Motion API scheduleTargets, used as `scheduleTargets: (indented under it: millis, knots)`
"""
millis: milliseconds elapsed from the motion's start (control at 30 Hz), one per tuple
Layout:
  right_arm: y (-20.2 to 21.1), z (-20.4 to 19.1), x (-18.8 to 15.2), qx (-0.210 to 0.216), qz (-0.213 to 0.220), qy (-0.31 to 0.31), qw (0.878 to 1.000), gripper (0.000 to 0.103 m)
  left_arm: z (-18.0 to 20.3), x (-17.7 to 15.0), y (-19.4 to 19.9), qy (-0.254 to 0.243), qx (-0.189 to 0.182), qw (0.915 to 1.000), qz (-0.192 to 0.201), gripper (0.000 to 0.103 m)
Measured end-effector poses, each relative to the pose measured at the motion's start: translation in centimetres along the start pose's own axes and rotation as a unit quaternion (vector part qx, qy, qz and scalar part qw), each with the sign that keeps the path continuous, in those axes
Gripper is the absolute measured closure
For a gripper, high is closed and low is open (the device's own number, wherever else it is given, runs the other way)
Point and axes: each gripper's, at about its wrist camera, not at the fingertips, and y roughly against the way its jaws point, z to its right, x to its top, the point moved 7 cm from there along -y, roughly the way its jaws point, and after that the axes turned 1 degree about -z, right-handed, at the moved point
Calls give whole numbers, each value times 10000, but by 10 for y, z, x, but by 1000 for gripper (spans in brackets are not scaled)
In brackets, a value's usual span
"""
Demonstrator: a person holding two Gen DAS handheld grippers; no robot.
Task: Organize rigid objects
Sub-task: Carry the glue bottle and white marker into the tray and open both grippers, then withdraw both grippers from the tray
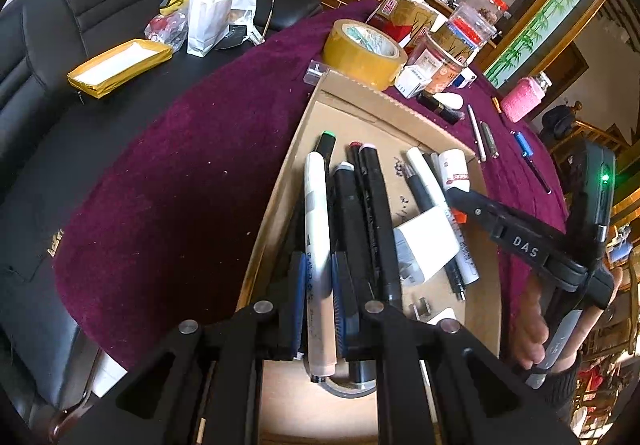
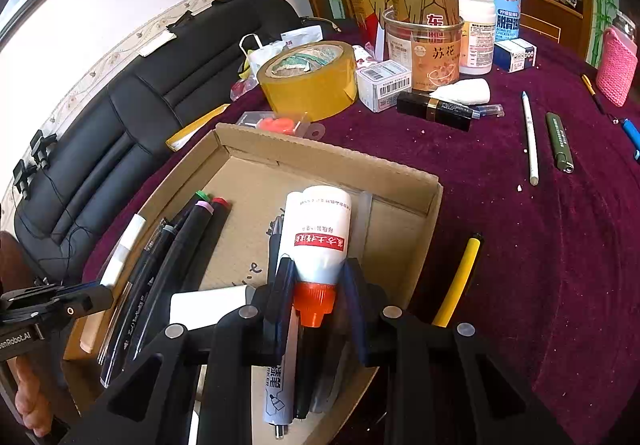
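Observation:
A shallow cardboard box (image 1: 360, 93) (image 2: 320, 153) lies on the purple cloth. It holds several black markers (image 1: 376, 205) (image 2: 184, 245), a white charger plug (image 1: 426, 245) and pens. My left gripper (image 1: 318, 259) is shut on a white marker (image 1: 318, 205), low over the markers in the box. My right gripper (image 2: 319, 265) is shut on a white glue bottle (image 2: 316, 229) with an orange cap, near the cap end and above the box's right part. The left wrist view shows that bottle (image 1: 454, 169) at the right gripper's tip. The left gripper's fingers (image 2: 92, 297) show at the left edge of the right wrist view.
A yellow tape roll (image 2: 308, 81) stands behind the box, with jars (image 2: 424, 45), a small carton (image 2: 384, 85) and a black lipstick (image 2: 436, 111). On the cloth to the right lie a white pen (image 2: 530, 137), a green pen (image 2: 559, 143) and a yellow pen (image 2: 460, 281). A black seat (image 1: 100, 5) stands to the left.

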Motion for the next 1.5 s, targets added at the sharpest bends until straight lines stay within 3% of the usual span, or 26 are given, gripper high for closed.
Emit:
scheduleTargets:
  millis: [567,667,767,900,1033,1333,1500]
  knots:
    - [1,-2,-1,23,0,95,10000,75,-6,-5,-4,2,89,10000,20,88]
    - [1,-3,-2,41,21,83,10000,72,-4,-7,-4,-59,122,9999,71,76]
    - [1,-4,-1,41,67,99,9999,58,0,-9,-4,-91,117,9998,102,68]
    - [6,-11,-2,39,181,212,9996,55,5,-11,-3,-112,113,9998,138,56]
    - [14,-17,-2,99,320,290,9990,54,13,-16,3,-157,148,9993,289,36]
    - [25,-26,-5,125,493,365,9980,51,26,-32,18,-407,839,9929,735,27]
    - [33,-35,-10,160,513,492,9973,50,23,-36,28,-242,1100,9896,895,24]
